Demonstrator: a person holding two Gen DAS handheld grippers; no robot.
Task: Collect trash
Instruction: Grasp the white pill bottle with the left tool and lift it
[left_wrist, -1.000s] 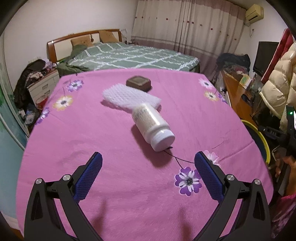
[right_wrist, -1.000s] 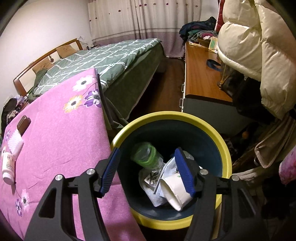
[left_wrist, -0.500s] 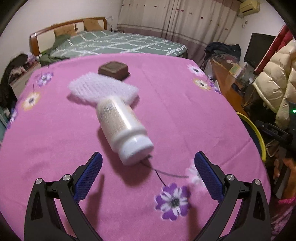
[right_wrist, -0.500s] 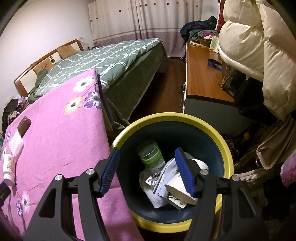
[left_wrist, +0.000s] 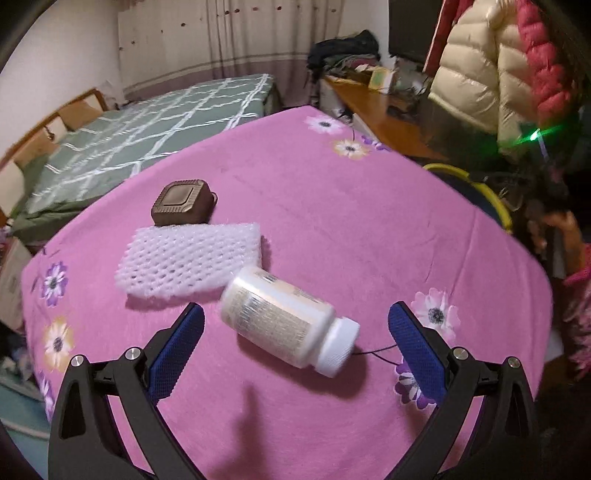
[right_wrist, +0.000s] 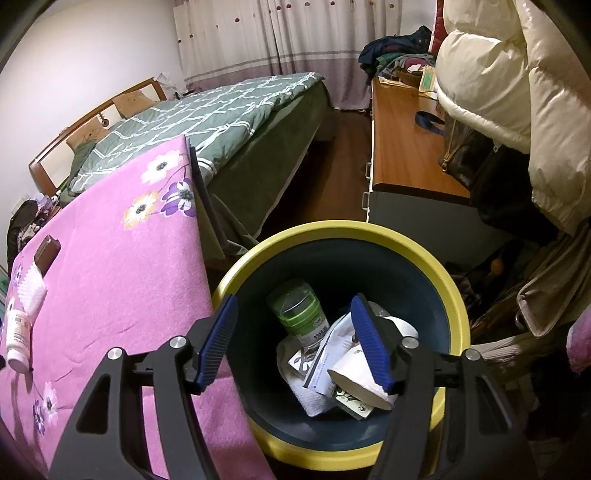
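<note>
A white pill bottle (left_wrist: 288, 325) lies on its side on the pink flowered tablecloth (left_wrist: 332, 229), cap toward the right. My left gripper (left_wrist: 295, 332) is open, its blue pads on either side of the bottle without touching it. Behind the bottle lie a white foam net sleeve (left_wrist: 192, 258) and a brown square box (left_wrist: 181, 203). My right gripper (right_wrist: 291, 328) hangs open and empty above the yellow-rimmed bin (right_wrist: 454, 295), which holds a green-capped bottle (right_wrist: 299, 310), a paper cup (right_wrist: 358, 373) and wrappers. The pill bottle (right_wrist: 16, 332) also shows at the far left of the right wrist view.
A bed (right_wrist: 207, 122) with a green checked cover stands beyond the table. A wooden desk (right_wrist: 402, 147) and hanging puffy jackets (right_wrist: 509, 74) crowd the right side. The bin's rim (left_wrist: 480, 188) and a person's hand (left_wrist: 554, 225) show past the table's right edge.
My left gripper has rolled and closed in on the pill bottle, which now lies between its fingers. The green-capped bottle settled deeper in the bin. The right gripper stayed put.
</note>
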